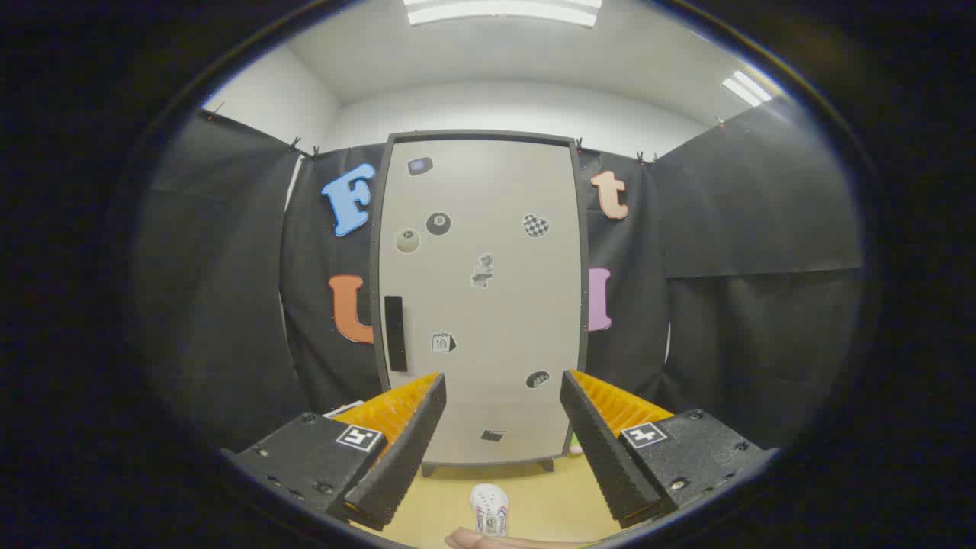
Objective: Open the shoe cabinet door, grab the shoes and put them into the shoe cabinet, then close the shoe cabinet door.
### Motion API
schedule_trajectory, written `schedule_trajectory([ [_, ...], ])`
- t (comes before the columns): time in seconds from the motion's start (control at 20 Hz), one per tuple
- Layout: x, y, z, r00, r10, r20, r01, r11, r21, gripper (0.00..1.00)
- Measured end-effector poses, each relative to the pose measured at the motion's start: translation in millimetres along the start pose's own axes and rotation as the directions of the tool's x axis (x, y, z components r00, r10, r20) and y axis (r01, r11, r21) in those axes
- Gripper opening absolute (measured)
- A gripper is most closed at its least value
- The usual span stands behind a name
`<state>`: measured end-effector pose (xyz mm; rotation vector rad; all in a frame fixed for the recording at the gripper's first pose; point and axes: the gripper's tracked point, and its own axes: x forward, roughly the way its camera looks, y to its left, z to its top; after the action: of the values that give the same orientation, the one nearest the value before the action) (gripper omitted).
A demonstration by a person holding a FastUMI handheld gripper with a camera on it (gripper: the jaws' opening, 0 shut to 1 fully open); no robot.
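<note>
Grey shoe cabinet closed, tongs spread, empty

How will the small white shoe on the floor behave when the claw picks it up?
The shoe looks small, so probably light. Its upper seems soft and may give under pressure. The open claw is empty, with the shoe lying between its fingers, before the closed cabinet.

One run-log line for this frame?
gripper: open, empty | cabinet door: closed | shoe: on floor between fingers | stage: pre-open
</note>
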<state>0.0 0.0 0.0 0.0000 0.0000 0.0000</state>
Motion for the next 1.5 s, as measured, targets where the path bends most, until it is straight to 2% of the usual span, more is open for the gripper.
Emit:
schedule_trajectory([
  [0.15, -2, 4, -3, 1.000, 0.022, -0.017, -0.022, 1.000, -0.001, 0.99],
  [0.4, -1, 3, 1, 1.000, 0.010, -0.010, -0.010, 1.000, -0.002, 0.99],
  [0.75, 12, 12, 6, 0.999, 0.028, 0.030, -0.028, 1.000, 0.010, 0.99],
  [0.95, 46, 52, 16, 0.982, 0.163, 0.098, -0.167, 0.985, 0.034, 0.99],
  [1.2, 104, 83, 9, 0.978, 0.183, 0.098, -0.179, 0.983, -0.049, 0.99],
  [1.3, 122, 108, -2, 0.971, 0.231, 0.066, -0.230, 0.973, -0.027, 0.99],
  [1.5, 158, 138, -16, 0.968, 0.250, 0.021, -0.250, 0.968, -0.021, 0.99],
])
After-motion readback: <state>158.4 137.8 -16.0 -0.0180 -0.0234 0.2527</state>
